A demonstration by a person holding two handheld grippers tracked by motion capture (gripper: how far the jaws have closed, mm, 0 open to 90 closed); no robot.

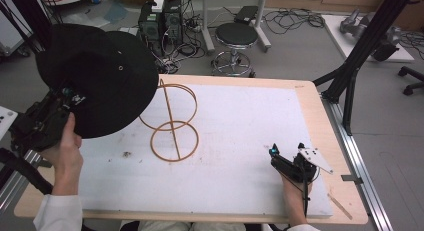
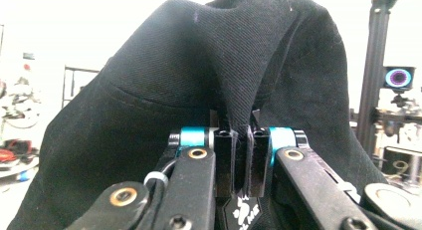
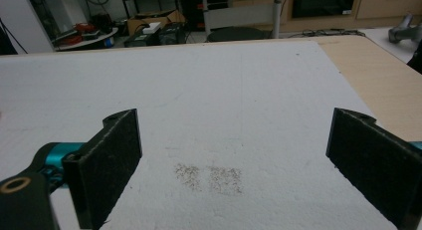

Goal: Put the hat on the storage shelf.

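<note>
Black woven cloth dominates the left of the high view: a soft, wide-brimmed bucket hat [image 1: 97, 78] with a round crown, a small metal eyelet and a matte twill surface, held up in the air above the table's near left corner. The left gripper [image 1: 67, 93] pinches it by the brim edge; in the left gripper view a fold of the fabric [image 2: 234, 85] is squeezed between the two black jaws, which stand pressed together on it, with teal collars and brass-coloured rivets on the linkage below. The cloth rises in a draped peak above the jaws, its fine diagonal weave and a stitched seam line plain to see. The person's left hand [image 1: 62, 151], in a white sleeve, grips the tool's body. Just right of the hat, on the white foam-like mat [image 1: 240, 136] that covers the pale wooden table [image 1: 312, 111], stands a thin tan wire stand [image 1: 172, 121]: a flat ring base, a slim upright rod, and a larger ring tilted at the top, apart from the hat. Well away at the near right, the right gripper [image 1: 286, 150] rests low over the mat, held by the right hand [image 1: 295, 188]. Seen in the right gripper view, its jaws are spread wide with rough, felt-like black pads [image 3: 107, 160] and nothing between them, above a faint brownish speckled smudge [image 3: 209, 179] on the mat's grainy surface.
</note>
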